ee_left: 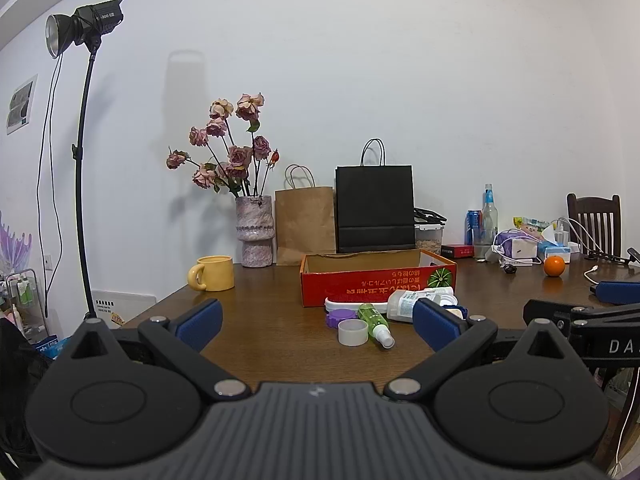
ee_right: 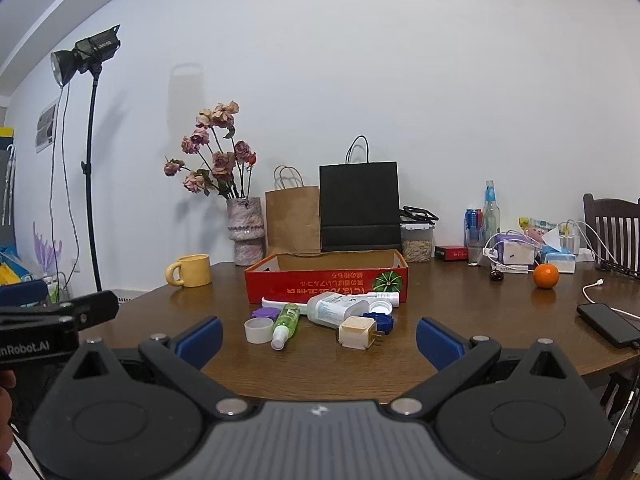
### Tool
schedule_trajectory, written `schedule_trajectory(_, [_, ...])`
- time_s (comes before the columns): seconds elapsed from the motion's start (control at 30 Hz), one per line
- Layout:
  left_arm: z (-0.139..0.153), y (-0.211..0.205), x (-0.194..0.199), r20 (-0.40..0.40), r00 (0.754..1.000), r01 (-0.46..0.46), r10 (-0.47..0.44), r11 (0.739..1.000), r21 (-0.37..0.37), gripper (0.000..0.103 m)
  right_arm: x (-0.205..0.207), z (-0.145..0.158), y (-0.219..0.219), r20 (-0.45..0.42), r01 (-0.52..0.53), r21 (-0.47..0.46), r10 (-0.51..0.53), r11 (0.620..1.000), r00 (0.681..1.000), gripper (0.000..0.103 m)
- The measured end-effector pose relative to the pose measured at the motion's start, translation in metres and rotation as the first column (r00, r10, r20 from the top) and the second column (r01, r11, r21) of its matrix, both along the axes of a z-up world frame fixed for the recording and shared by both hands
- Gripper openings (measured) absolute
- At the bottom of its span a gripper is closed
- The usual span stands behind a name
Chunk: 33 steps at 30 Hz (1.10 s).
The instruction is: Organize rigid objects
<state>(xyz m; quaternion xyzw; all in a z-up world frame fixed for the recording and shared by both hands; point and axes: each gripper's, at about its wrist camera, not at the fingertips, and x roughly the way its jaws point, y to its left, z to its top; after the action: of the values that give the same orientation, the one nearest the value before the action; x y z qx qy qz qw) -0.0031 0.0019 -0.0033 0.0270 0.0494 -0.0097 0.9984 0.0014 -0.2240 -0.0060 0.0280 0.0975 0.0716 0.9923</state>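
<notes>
The dark brown wooden table (ee_right: 460, 312) spans the middle of both views. The red open-topped cardboard box (ee_right: 326, 286) stands at frame centre, empty as far as visible. Against its front wall lies a cluster: a white oblong brush (ee_right: 280, 303), a clear plastic bottle with a printed label (ee_right: 332, 310), a green spray bottle (ee_right: 286, 324), a cream plug adapter (ee_right: 358, 333), a white round cap (ee_right: 258, 330), a purple round lid (ee_right: 265, 313) and a blue round lid (ee_right: 380, 320).

Both grippers are held level, low at the near table edge, pointing at the cluster. The right gripper (ee_right: 318, 338) has its blue-padded fingers (ee_right: 434, 340) spread wide, holding nothing, with the cluster just beyond them. The left gripper (ee_left: 318, 324) is equally wide apart and empty; the cluster sits right of its centre.
</notes>
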Motion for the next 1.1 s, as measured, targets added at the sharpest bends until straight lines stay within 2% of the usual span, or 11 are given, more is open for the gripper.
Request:
schedule_trajectory(0.57, [-0.005, 0.0, 0.003, -0.016, 1.0, -0.007, 0.007, 1.0, 0.004, 0.103, 0.004, -0.005, -0.001, -0.012, 0.007, 0.011, -0.007, 1.0, 1.0, 0.103])
schedule_trajectory(0.7, [-0.009, -0.002, 0.013, 0.012, 0.999, -0.053, 0.052, 0.998, 0.038, 0.103, 0.014, -0.011, -0.004, -0.004, 0.03, -0.006, -0.03, 1.0, 1.0, 0.103])
schedule_trajectory(0.8, [-0.015, -0.004, 0.031, -0.002, 0.998, -0.064, 0.065, 0.997, 0.046, 0.103, 0.032, -0.019, -0.007, -0.021, 0.047, -0.014, -0.047, 0.999, 0.999, 0.103])
schedule_trajectory(0.93, [-0.025, -0.005, 0.067, -0.095, 0.995, -0.017, 0.019, 1.0, 0.018, 0.103, 0.062, -0.034, -0.007, -0.039, 0.041, -0.024, -0.042, 0.999, 0.998, 0.103])
schedule_trajectory(1.0, [-0.031, -0.009, 0.085, -0.123, 0.992, -0.002, 0.006, 0.999, 0.035, 0.103, 0.078, -0.042, -0.007, -0.032, 0.034, -0.03, -0.035, 0.999, 0.999, 0.103])
schedule_trajectory(1.1, [-0.037, -0.01, 0.11, -0.146, 0.989, 0.037, -0.033, 0.999, 0.023, 0.103, 0.108, -0.048, -0.008, -0.099, -0.003, -0.044, -0.002, 0.999, 0.995, 0.103])
